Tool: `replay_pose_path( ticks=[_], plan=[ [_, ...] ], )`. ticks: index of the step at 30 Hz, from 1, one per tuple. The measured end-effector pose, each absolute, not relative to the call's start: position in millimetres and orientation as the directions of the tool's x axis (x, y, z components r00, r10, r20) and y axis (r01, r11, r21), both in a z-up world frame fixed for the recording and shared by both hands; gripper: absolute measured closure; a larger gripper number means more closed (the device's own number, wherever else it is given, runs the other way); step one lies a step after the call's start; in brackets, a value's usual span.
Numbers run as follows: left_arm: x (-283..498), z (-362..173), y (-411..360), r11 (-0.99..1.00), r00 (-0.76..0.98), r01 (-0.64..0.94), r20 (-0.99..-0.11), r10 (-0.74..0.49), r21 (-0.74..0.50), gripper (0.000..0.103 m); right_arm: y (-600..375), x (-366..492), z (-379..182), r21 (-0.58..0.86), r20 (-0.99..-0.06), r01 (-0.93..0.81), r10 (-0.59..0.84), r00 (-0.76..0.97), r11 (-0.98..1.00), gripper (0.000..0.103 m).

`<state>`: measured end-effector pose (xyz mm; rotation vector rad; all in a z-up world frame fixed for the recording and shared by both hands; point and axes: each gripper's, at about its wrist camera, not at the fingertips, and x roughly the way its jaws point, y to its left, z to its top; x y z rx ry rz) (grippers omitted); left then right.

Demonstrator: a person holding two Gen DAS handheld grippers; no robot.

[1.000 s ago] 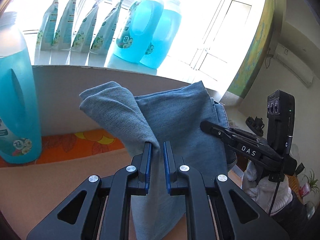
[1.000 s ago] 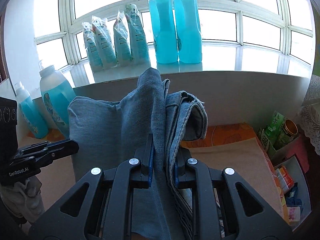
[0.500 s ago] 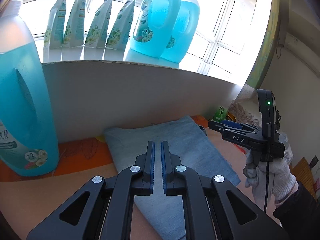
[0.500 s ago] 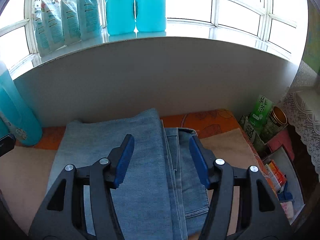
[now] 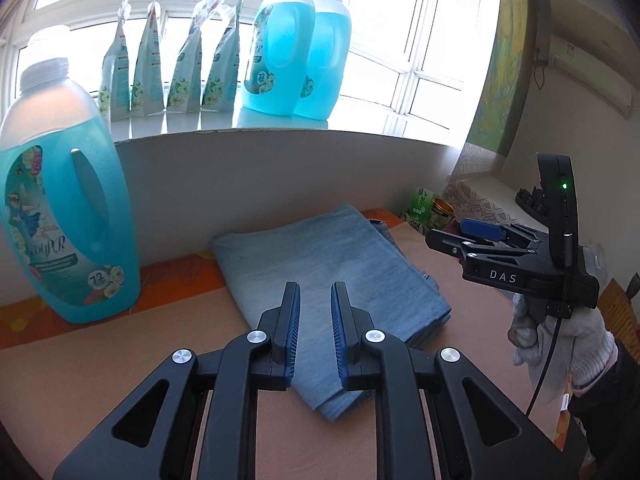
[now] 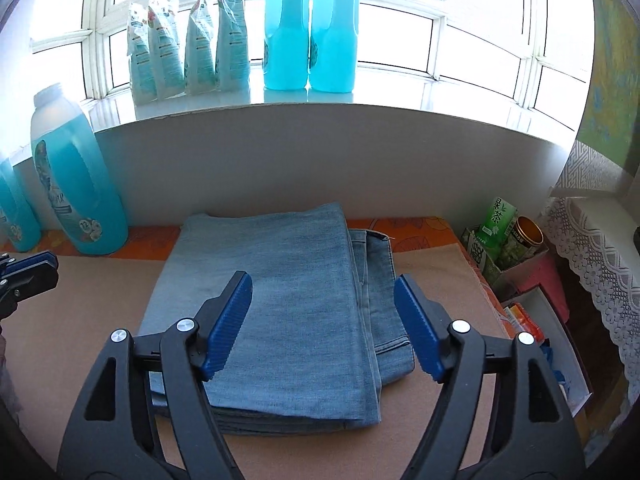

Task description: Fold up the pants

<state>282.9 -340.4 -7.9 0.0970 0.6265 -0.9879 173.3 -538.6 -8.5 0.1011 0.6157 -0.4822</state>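
The light-blue denim pants [image 6: 288,304] lie folded flat in a layered stack on the brown table mat [image 6: 440,280]. My right gripper [image 6: 322,284] hovers over their near half, its jaws wide apart and still opening, with nothing pressed between the blue pads. In the left wrist view the pants [image 5: 332,272] lie just beyond my left gripper [image 5: 316,300]. Its jaws stand a narrow gap apart and are opening, gripping nothing. A gloved hand [image 5: 560,340] holds the right gripper [image 5: 452,236] at the pants' right side. The left gripper's tip [image 6: 28,276] shows at the left edge.
A large blue detergent bottle [image 5: 68,216] stands on the table left of the pants, against a white back panel [image 6: 320,160]. Pouches [image 6: 188,40] and two blue bottles [image 6: 310,28] line the window sill. A green tea carton [image 6: 498,220], a tin and boxes crowd the right edge.
Both grippers held the denim up a second ago. The pants now lie folded on the mat, both grippers have let go and drawn back, and the right jaws have spread wide.
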Motion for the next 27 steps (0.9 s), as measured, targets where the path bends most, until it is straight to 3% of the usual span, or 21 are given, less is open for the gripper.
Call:
replay_pose_path(
  ticks=[1,3,5,9,19,27],
  plan=[
    [277,-5,-336,0.561,0.393,0.804,-0.532,-0.750,-0.198,0.085,-532,166,-6,-0.047,-0.571,0.460,-0.402,0.716,0.887,0.023],
    [266,0,-327,0.560,0.400,0.806,-0.520,-0.755,-0.194,0.070,-518,152,0,-0.041,-0.556,0.456,-0.400,0.729,0.889,0.022],
    [256,6,-320,0.557,0.408,0.811,-0.511,-0.756,-0.177,0.069,-506,139,5,-0.027,-0.544,0.454,-0.395,0.741,0.890,0.021],
    [234,15,-305,0.546,0.406,0.821,-0.499,-0.765,-0.168,0.055,-482,114,17,-0.020,-0.525,0.467,-0.407,0.747,0.884,0.016],
    [177,27,-262,0.512,0.383,0.841,-0.473,-0.793,-0.177,0.045,-420,46,34,0.005,-0.472,0.488,-0.428,0.771,0.873,0.003],
    [132,35,-220,0.520,0.396,0.835,-0.460,-0.795,-0.179,0.029,-380,-5,42,0.055,-0.439,0.473,-0.404,0.803,0.879,0.000]
  ],
)
